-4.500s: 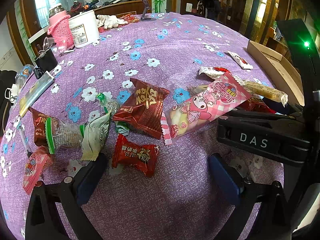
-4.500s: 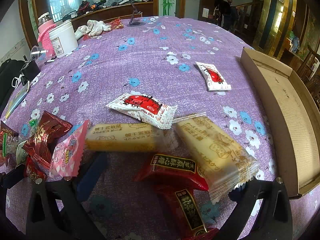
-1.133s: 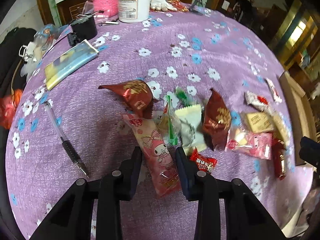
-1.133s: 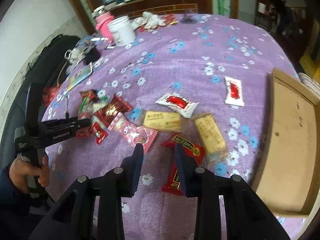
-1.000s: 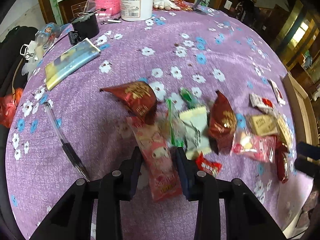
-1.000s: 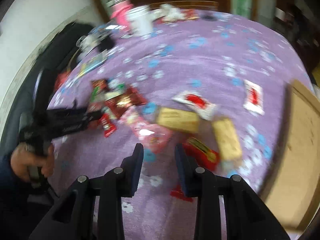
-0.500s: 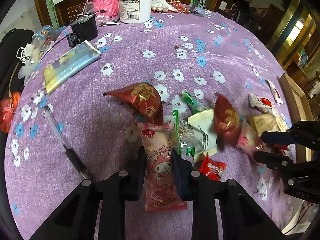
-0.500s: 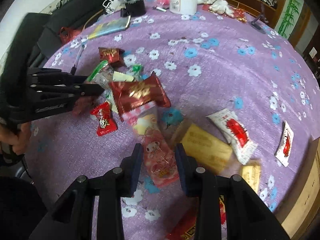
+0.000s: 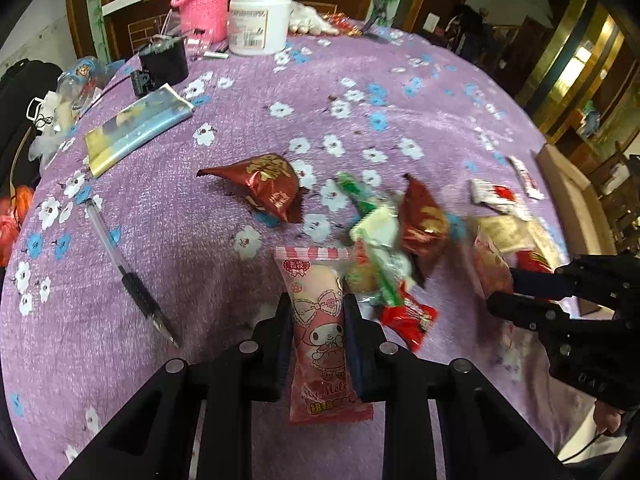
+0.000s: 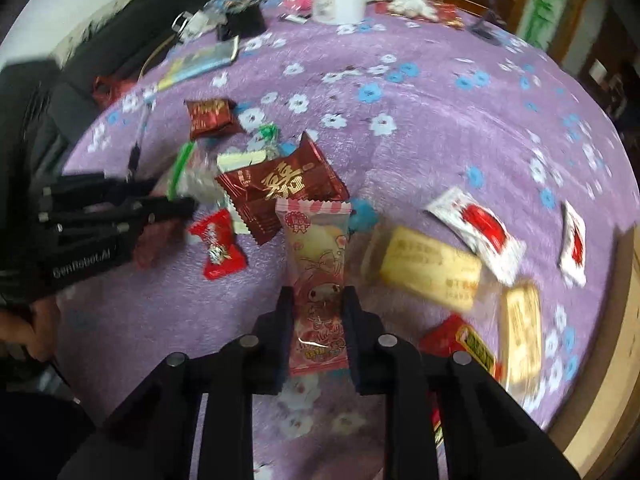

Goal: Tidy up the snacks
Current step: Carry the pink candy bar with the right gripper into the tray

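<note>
Now | left claw clamps pink snack | right claw closing around pink packet

Home dining room, floral tablecloth (wooden sideboard)

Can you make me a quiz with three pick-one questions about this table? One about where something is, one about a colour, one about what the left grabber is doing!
1. Where is the pen?
A on the cloth, apart from the snacks
B under the snacks
C between the fingers

2. What colour is the tablecloth?
A green
B purple
C yellow

3. The left gripper is:
A open and empty
B shut on a pink snack pack
C shut on the pen

Answers: 1 A, it lies alone on the cloth. 2 B, purple with flowers. 3 B, both fingers press the pack.
</note>
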A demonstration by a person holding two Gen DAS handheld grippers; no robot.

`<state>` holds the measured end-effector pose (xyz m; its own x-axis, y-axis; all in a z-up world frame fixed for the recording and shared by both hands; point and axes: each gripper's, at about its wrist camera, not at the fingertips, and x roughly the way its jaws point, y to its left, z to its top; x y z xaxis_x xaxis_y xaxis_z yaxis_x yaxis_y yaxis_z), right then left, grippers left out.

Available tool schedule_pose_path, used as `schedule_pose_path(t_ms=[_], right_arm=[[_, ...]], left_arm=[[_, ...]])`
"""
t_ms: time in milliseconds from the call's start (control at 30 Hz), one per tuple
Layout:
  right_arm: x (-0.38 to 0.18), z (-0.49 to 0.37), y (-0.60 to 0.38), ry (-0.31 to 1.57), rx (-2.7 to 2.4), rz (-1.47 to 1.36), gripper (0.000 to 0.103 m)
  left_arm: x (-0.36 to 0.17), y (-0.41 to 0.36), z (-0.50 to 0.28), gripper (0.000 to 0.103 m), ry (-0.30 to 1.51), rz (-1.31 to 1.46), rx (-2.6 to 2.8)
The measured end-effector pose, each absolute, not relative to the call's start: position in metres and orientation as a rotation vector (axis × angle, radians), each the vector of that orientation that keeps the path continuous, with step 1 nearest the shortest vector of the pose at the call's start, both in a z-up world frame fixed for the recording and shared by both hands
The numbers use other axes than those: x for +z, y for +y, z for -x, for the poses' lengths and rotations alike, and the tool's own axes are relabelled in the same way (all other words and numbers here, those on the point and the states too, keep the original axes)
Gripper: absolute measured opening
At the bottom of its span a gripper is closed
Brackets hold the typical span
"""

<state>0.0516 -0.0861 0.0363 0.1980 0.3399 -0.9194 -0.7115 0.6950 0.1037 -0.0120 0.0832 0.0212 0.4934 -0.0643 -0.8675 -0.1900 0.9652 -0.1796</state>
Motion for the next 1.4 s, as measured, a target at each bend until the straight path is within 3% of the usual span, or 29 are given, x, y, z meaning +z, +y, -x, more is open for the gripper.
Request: schedule_pose_path(t_ms=[233, 867, 1400], right_arm=[[0.058, -0.034, -0.106, 1.153, 0.747, 0.219, 0.022], [0.097, -0.034, -0.221, 1.04, 0.422, 0.105, 0.022], [0.07, -0.077, -0.369, 1.067, 0.148, 0.024, 0.022]], left_arm=[[0.048, 0.065, 0.023, 0.024, 1.001, 0.246, 0.016], [0.096, -0.05, -0.002, 0.024, 0.925, 0.061, -0.253], [0.117, -0.176, -0.048, 0.023, 0.902, 0.012, -0.398]])
